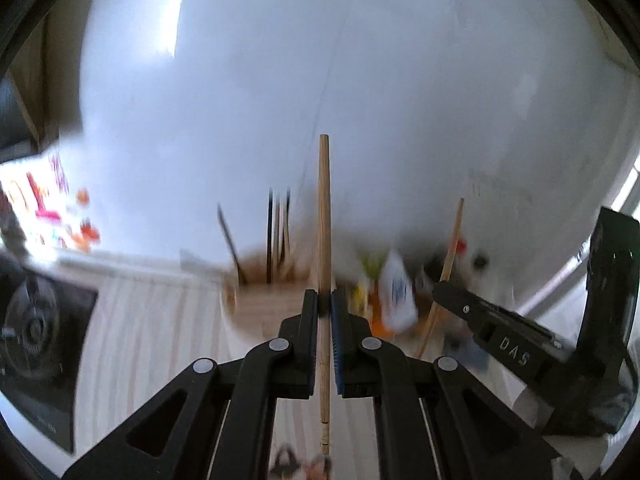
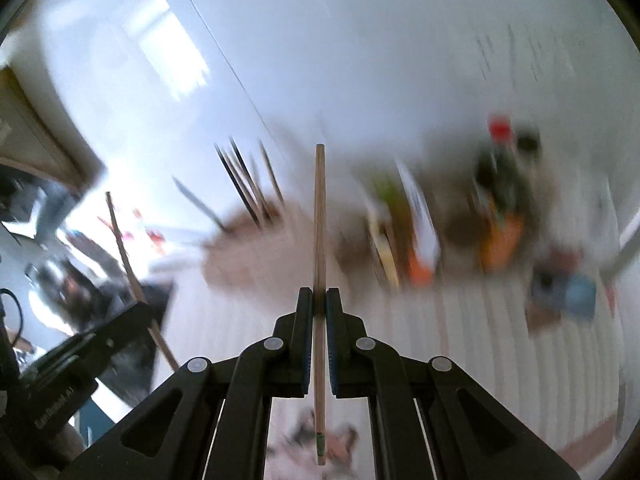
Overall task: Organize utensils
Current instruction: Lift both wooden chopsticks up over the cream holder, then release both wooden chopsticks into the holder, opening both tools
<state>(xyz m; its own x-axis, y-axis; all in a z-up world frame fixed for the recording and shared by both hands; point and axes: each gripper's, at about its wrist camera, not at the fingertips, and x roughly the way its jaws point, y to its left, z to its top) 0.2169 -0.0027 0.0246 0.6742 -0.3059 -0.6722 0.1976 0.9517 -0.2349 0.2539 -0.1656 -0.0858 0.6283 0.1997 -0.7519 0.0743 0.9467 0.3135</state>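
In the left wrist view my left gripper [image 1: 324,300] is shut on a light wooden chopstick [image 1: 324,208] that stands upright between the pads and pokes out above and below them. Behind it is a blurred wooden holder [image 1: 260,300] with several dark chopsticks in it. My right gripper [image 2: 319,298] is likewise shut on a second wooden chopstick [image 2: 319,216], whose lower end has a green mark. The same holder [image 2: 240,260] shows blurred behind and to the left. Each view catches the other gripper off to the side, the right one [image 1: 492,340] and the left one [image 2: 76,360], each with its stick.
Pale wood-grain counter [image 1: 152,320] lies below, against a white wall. A black stove burner [image 1: 32,328] sits at the left. Blurred packets [image 2: 420,232] and a red-capped dark bottle [image 2: 502,176] crowd the back right of the counter. Everything beyond the grippers is motion-blurred.
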